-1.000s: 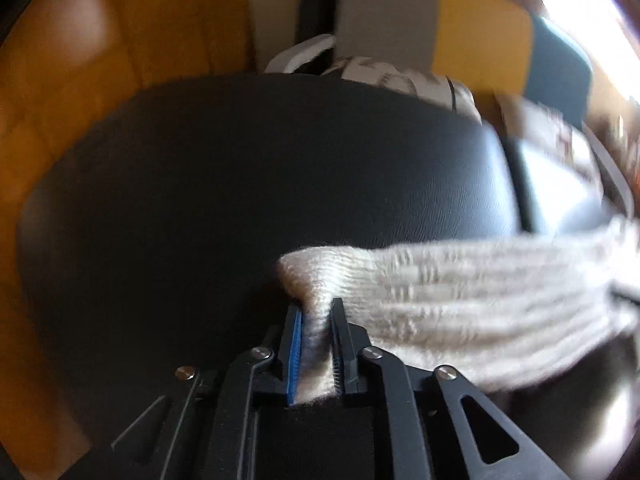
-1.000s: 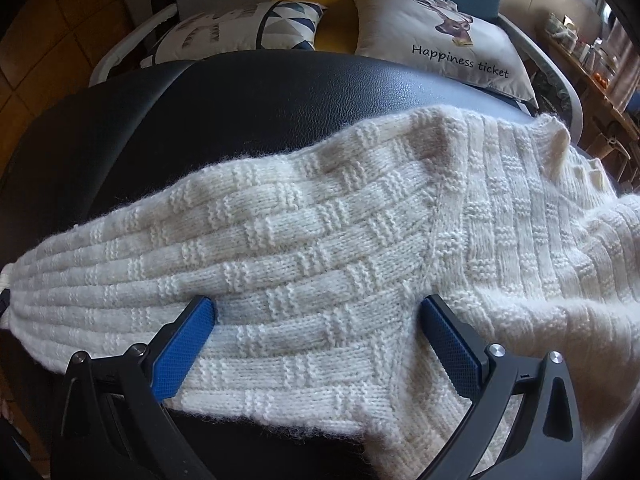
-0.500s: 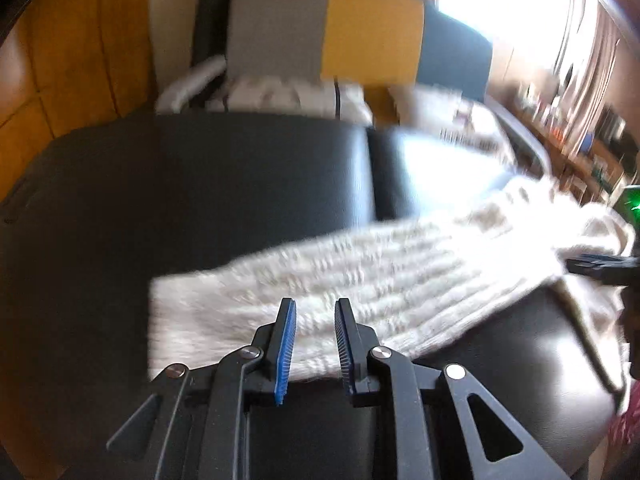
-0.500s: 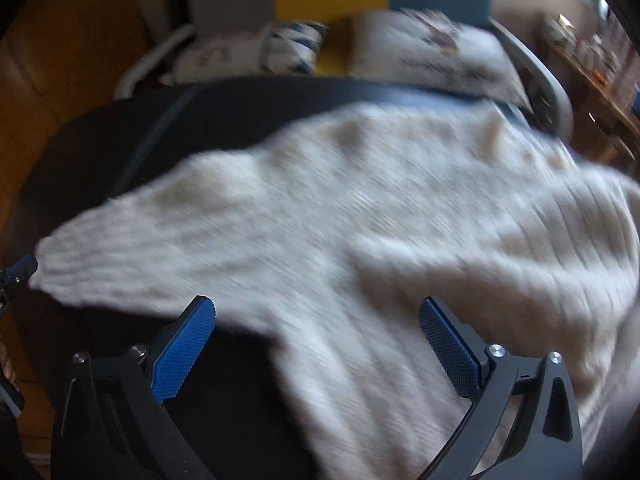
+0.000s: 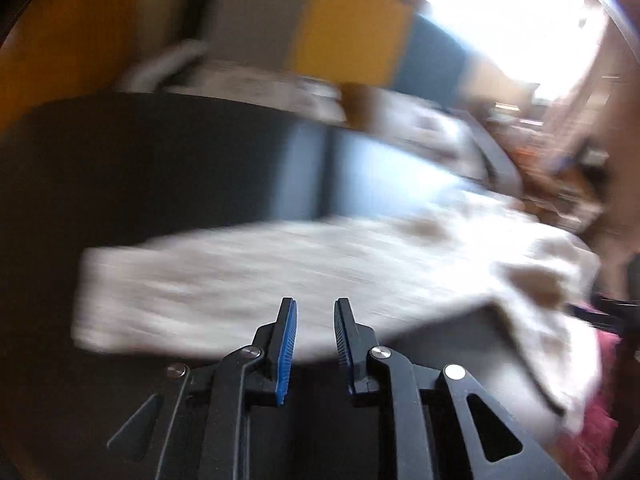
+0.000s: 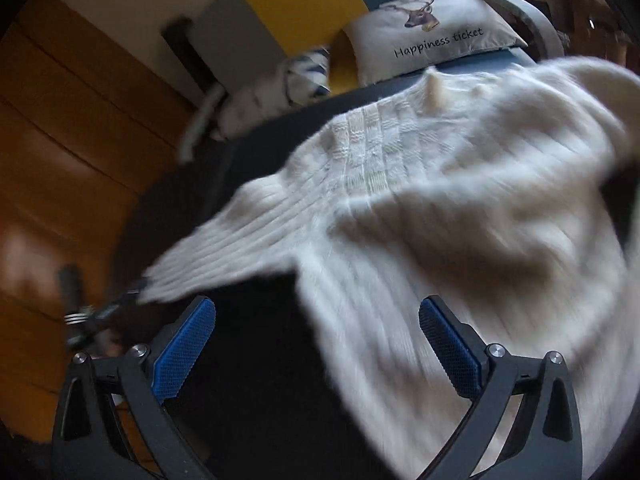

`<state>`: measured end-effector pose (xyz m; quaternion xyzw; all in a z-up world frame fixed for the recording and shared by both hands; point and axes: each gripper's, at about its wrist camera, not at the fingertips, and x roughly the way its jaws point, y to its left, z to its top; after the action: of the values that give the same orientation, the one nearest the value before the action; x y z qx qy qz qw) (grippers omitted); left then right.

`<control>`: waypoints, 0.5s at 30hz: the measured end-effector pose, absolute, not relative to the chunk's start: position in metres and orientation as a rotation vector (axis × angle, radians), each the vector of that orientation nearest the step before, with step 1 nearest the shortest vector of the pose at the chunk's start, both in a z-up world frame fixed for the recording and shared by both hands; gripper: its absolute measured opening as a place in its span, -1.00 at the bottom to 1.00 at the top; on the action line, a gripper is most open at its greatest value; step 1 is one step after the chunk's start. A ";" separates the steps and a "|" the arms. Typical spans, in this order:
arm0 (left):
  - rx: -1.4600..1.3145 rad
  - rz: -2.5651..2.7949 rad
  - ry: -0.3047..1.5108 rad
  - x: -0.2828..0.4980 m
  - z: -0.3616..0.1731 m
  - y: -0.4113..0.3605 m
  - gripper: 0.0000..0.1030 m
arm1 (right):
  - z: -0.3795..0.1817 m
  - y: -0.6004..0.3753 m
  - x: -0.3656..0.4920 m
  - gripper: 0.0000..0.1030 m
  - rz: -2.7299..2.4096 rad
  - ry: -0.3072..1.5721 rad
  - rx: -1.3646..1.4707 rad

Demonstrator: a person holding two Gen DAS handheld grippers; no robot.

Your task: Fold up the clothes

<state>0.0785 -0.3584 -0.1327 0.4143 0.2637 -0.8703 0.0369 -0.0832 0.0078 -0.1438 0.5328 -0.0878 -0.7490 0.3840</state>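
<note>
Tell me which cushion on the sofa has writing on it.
The grey cushion with the deer print, reading "Happiness ticket"; the patterned cushion to its left shows no words.

Left wrist view is motion-smeared throughout: the sweater (image 5: 320, 280) is a pale streak w/ no knit pattern readable, and its right part runs off the frame edge. Sofa (image 5: 340, 40) and cushions behind are smudges. In the right wrist view the sweater's near hem is blurred and cut off at right/bottom. A small dark object (image 6: 92, 316) at left can't be identified.
</note>
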 end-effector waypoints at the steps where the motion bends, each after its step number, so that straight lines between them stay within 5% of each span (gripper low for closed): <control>1: 1.310 -2.737 0.853 0.075 -0.130 -0.338 -0.62 | -0.144 0.026 -0.075 1.00 -1.939 -0.215 1.370; 9: 1.663 -2.909 0.957 0.029 -0.149 -0.177 -0.62 | -0.174 0.135 -0.016 1.00 -2.157 -0.165 1.533; 15: 1.822 -2.757 1.086 -0.008 -0.173 -0.123 -0.61 | -0.193 0.172 -0.003 1.00 -2.212 -0.303 1.511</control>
<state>-0.0081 -0.1235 -0.1735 0.5165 0.3077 -0.7813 -0.1677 -0.0033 0.1720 -0.1935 0.5467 -0.1097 -0.8002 0.2209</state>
